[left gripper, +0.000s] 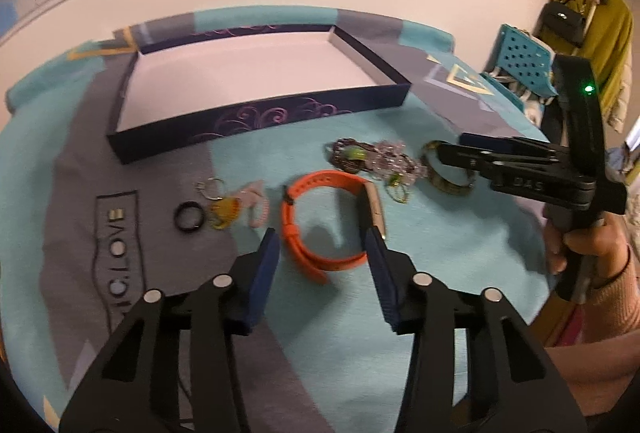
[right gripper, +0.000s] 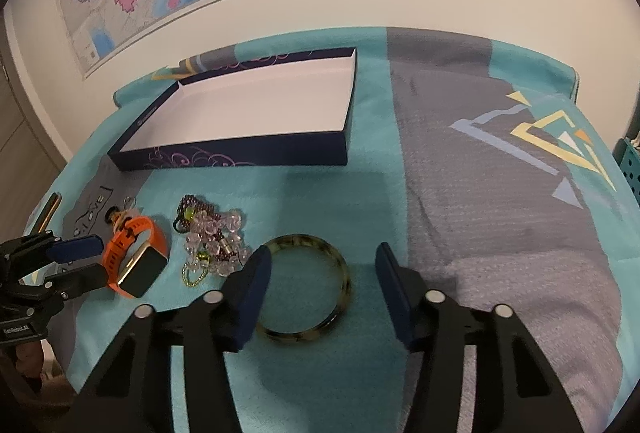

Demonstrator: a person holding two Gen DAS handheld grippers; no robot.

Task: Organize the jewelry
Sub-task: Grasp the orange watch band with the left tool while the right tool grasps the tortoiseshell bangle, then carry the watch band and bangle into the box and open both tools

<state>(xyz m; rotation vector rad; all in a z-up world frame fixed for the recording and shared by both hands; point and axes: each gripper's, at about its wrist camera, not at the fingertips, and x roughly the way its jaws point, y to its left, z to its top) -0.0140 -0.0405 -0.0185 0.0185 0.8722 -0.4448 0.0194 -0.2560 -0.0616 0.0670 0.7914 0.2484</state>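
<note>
Jewelry is lying loose on the teal bedspread [right gripper: 328,201], in front of the dark box [right gripper: 224,157], which is sitting empty; nothing is sorted yet. Left gripper [left gripper: 324,245] is straddling the orange watch [left gripper: 320,217] with its jaws apart, one pad near the watch face, not visibly pressing; right gripper [right gripper: 320,265] is bracketing the mottled bangle [right gripper: 308,289], jaws likewise apart and not clamped on it. Risks, as I judge them: the bangle's hard round rim may be slipping out sideways under an off-centre squeeze; the watch's floppy strap could be twisting free; the bead tangle [right gripper: 212,237] beside both may be snagging and dragging along.
</note>
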